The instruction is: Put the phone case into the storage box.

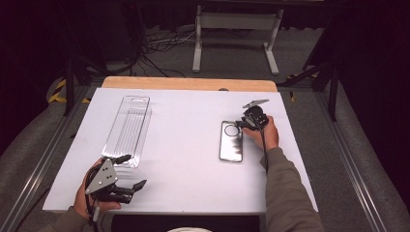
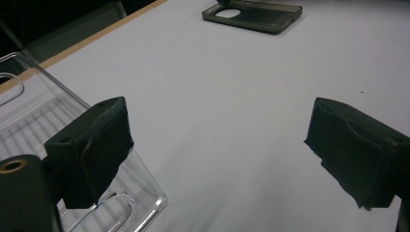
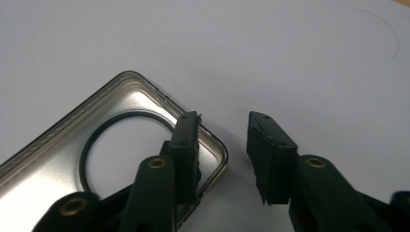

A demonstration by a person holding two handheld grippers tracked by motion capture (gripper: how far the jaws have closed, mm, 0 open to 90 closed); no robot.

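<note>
Right gripper [image 3: 222, 121]: jaws part-way apart, straddling the corner wall of the phone case [image 3: 63, 159]. One jaw tip sits over the case's inside, the other over bare table just outside the rim. Can't tell whether the pads press on the wall; a gap shows on the outer side.

Phone case: clear, smoky-tinted shell with a dark rounded rim, lying open side up, flat on the white table sheet [image 1: 193, 145]. A dark ring is set near the corner end, with white sheet showing through it. The inner floor has a dull silvery sheen. From the high view, the case [image 1: 231, 141] lies right of centre, long side running toward the person, with the right gripper [image 1: 243, 122] at its far right corner and the right hand [image 1: 265, 131] behind.

Left gripper [image 1: 129, 171]: jaws wide apart, nothing between them, at the near left of the table. Just beside it is a clear plastic tray [image 1: 128, 129], long and ribbed, with a hang-slot at its far end.
</note>
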